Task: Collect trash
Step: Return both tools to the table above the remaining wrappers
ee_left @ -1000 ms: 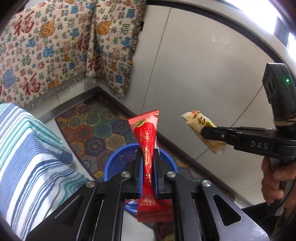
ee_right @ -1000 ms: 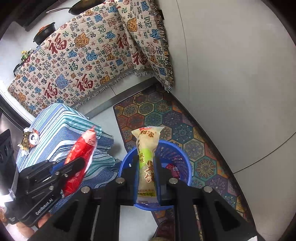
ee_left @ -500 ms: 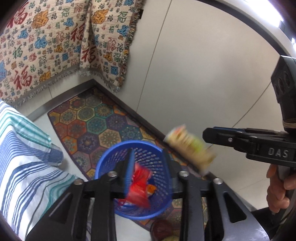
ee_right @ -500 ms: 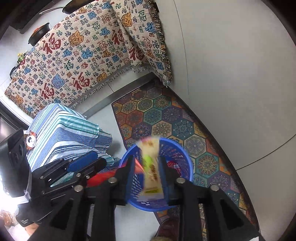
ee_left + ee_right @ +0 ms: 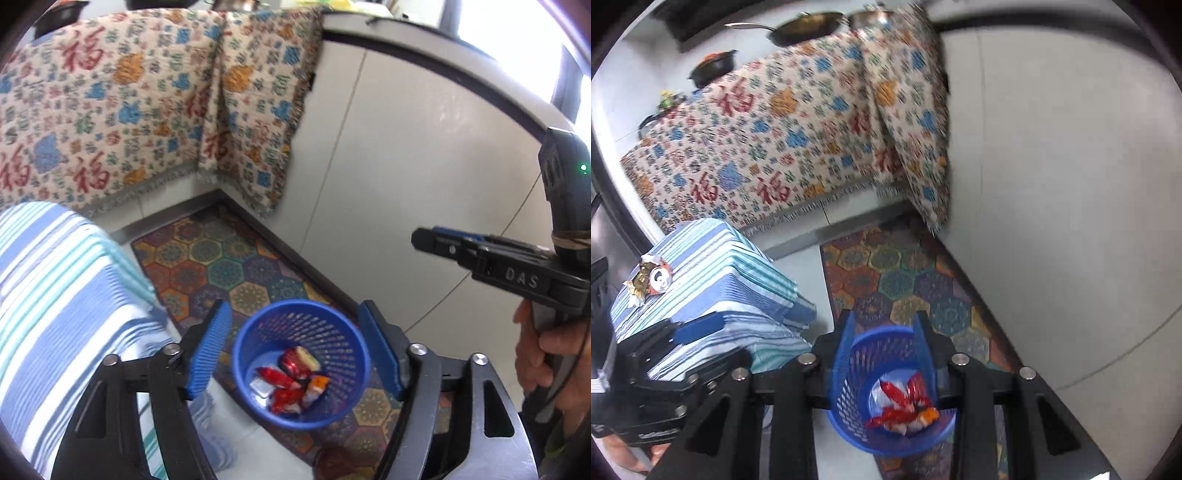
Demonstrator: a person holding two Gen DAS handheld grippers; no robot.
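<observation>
A blue mesh basket (image 5: 334, 391) stands on the floor rug directly below both grippers. Red wrappers (image 5: 282, 384) and a yellowish packet (image 5: 308, 360) lie at its bottom, also seen as a red heap of wrappers (image 5: 905, 400) in the basket (image 5: 849, 391). My left gripper (image 5: 293, 310) hangs above the basket, its jaws opening wide with nothing between them. My right gripper (image 5: 882, 319) is above it too, its jaws opening with an empty gap. The right gripper (image 5: 436, 240) shows at the right of the left wrist view, held by a hand (image 5: 539, 350). A crushed can (image 5: 655, 278) lies on the striped cloth.
A blue-striped cloth (image 5: 55, 295) covers a low table left of the basket. A hexagon-patterned rug (image 5: 221, 266) lies along the white cabinet fronts (image 5: 406, 166). A patterned blanket (image 5: 110, 110) hangs over the counter, with pans (image 5: 805, 26) on top.
Both grippers opened. The red wrapper fell from the left one and the yellowish packet from the right one into the blue basket. Both grippers drew back and rose a little.
</observation>
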